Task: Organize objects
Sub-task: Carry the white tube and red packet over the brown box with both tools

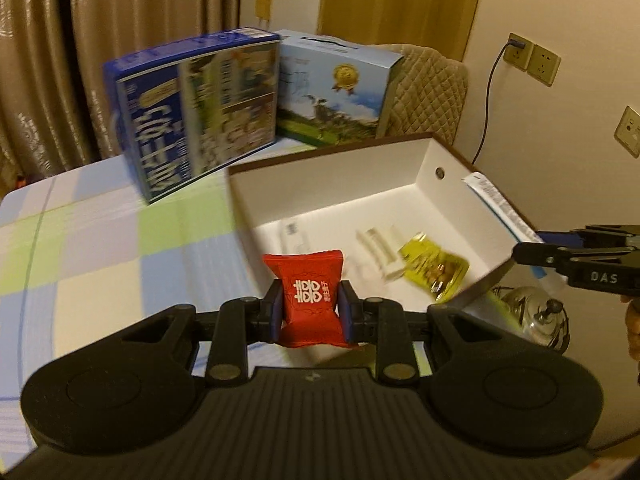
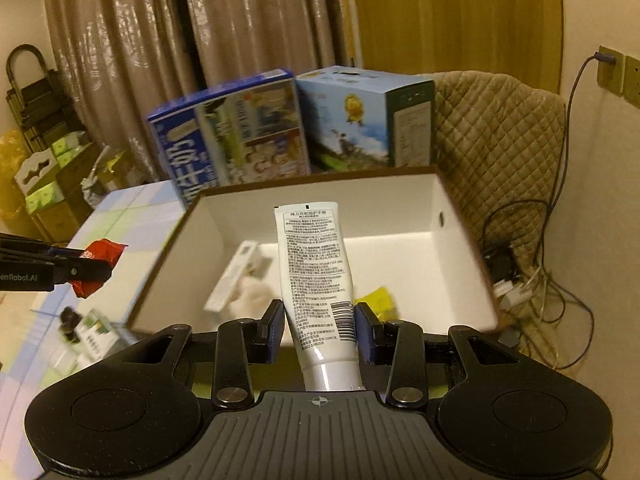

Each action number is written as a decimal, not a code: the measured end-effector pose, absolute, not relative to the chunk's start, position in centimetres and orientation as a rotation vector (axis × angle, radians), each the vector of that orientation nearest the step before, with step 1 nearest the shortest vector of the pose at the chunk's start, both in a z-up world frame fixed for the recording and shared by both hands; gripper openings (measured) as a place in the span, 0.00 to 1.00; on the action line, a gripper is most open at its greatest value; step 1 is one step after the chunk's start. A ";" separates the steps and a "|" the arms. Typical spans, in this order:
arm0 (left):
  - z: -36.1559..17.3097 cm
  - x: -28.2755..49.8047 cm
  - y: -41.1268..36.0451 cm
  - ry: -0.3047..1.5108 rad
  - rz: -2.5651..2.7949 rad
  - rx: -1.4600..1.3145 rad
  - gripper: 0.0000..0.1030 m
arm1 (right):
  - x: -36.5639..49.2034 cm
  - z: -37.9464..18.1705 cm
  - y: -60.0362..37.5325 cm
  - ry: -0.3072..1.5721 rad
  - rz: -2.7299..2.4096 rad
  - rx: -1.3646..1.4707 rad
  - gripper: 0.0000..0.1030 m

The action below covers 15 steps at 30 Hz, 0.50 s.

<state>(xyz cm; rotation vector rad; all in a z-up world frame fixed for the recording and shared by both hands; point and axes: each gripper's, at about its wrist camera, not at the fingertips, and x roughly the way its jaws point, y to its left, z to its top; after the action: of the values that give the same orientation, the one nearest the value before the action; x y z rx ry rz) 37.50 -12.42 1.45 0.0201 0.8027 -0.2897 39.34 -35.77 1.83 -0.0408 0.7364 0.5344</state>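
Red foil sachet sits clamped in the left gripper jaws, the open white-lined cardboard box lying at one o'clock, while the right gripper jaws pinch a white printed tube pointing twelve o'clock over that box.

Open box on desk, right side; two cartons behind it at the far edge; sachet and small tube inside the box.

red packet, white tube, checkered tablecloth
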 end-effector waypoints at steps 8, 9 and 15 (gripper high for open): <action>0.7 43.9 -17.5 0.858 -0.277 0.017 0.23 | 46.2 0.5 -37.0 0.799 0.507 -0.059 0.34; 0.3 44.7 -17.9 0.869 -0.275 0.014 0.23 | 47.1 0.2 -37.0 0.810 0.506 -0.068 0.34; -2.1 48.6 -20.1 0.935 -0.248 0.019 0.23 | 51.0 -2.1 -36.9 0.879 0.486 -0.092 0.34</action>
<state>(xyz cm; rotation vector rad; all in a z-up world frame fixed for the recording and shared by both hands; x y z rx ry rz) 48.63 -20.07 -2.13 0.0191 0.9348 -0.2475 50.97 -36.86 -2.06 -0.0923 0.8789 0.4855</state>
